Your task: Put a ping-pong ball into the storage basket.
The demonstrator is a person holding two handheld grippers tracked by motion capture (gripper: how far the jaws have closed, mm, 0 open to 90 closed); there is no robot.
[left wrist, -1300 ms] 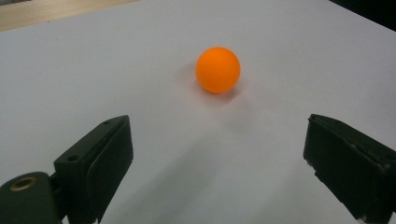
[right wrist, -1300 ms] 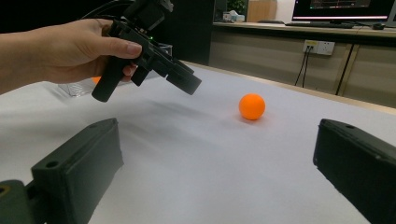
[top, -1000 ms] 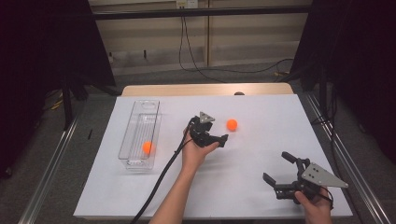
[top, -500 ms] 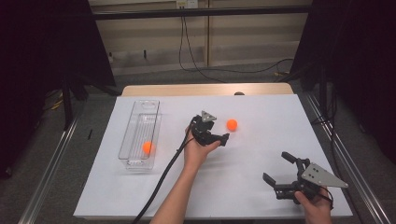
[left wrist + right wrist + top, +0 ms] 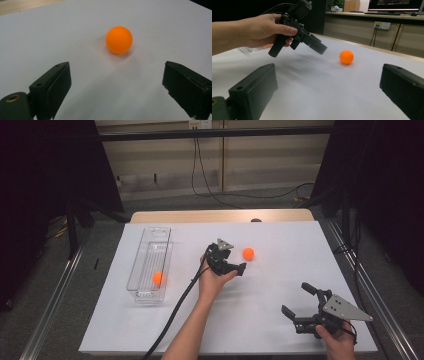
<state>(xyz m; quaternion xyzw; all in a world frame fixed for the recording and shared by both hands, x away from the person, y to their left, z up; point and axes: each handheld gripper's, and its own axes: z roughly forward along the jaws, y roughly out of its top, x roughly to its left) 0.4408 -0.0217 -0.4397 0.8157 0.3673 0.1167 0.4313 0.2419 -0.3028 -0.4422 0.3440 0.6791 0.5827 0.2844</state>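
Left tool (image 5: 235,265), jaws wide apart, aimed at orange ball (image 5: 248,253) lying free on white counter (image 5: 280,270) just ahead, likely approaching to grasp, needing advance then closure; right tool (image 5: 302,302) likewise spread, idle well apart; second ball (image 5: 158,278) inside clear tray (image 5: 150,247).

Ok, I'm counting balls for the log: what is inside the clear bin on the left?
Inside the clear bin lies one orange ball, near its front end. The rest looks bare through the walls; nothing visibly covers any part.
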